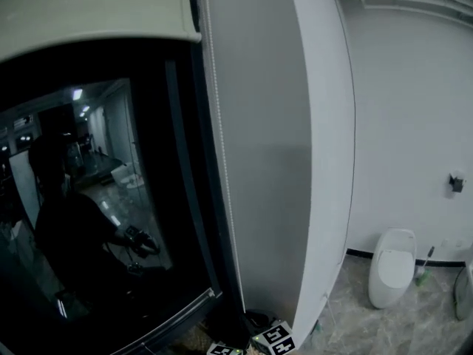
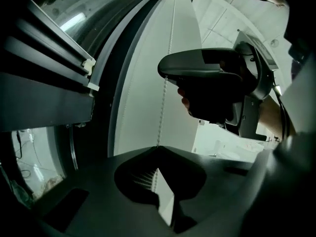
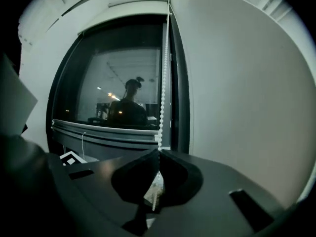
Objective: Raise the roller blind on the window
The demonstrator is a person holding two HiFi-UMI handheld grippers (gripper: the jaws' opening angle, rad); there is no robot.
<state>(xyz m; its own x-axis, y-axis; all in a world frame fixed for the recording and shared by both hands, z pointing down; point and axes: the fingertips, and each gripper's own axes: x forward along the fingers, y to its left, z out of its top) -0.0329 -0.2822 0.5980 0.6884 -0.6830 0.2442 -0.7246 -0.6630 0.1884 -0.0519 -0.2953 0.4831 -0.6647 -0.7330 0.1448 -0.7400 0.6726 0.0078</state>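
Head view: the roller blind (image 1: 96, 6) is sitting high in the upper left over the dark window (image 1: 111, 198), with its bead chain (image 1: 223, 161) hanging down the right edge. Left gripper view: the left gripper (image 2: 158, 149) is pinching that chain at bottom centre. Right gripper view: the right gripper (image 3: 159, 152) is clamping it too, with the blind up top.

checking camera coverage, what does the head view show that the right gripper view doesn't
Only the head view: a white oval ceramic floor fixture standing on the pale marbled floor. Only the right gripper view: the right gripper, shut on the white bead chain. Both: the dark window glass with the person's reflection in it.
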